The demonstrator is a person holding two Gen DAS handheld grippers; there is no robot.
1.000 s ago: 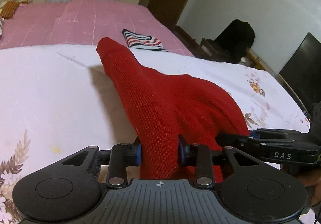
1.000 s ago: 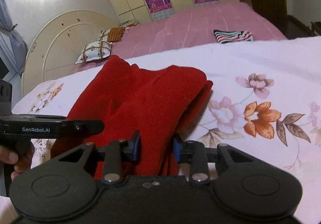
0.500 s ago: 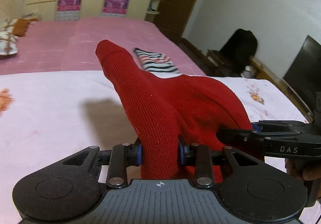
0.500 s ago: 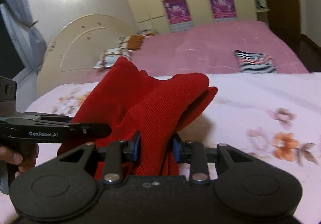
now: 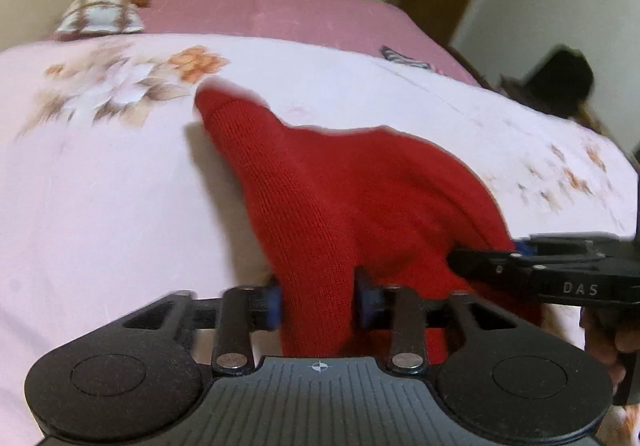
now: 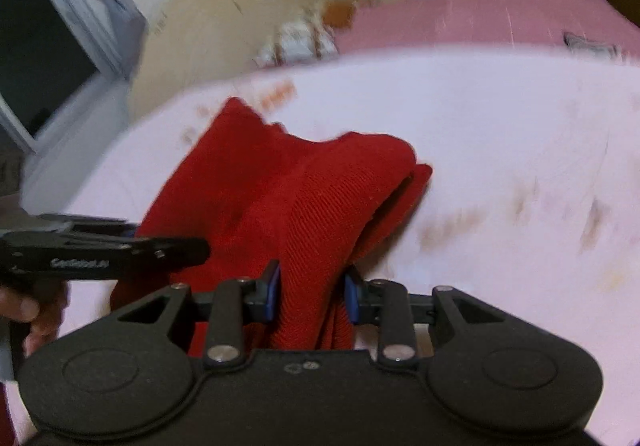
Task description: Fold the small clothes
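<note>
Left gripper (image 5: 318,298) just widening around red knit garment (image 5: 340,198), right gripper (image 6: 310,296) clamping it, over the bedsheet (image 5: 100,186): release likely starting.

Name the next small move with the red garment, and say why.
Probably lower it flat onto the floral sheet. The red knit garment hangs bunched between the left gripper, whose jaws have just been opening though its pads still touch it, and the right gripper, which pinches it.
</note>
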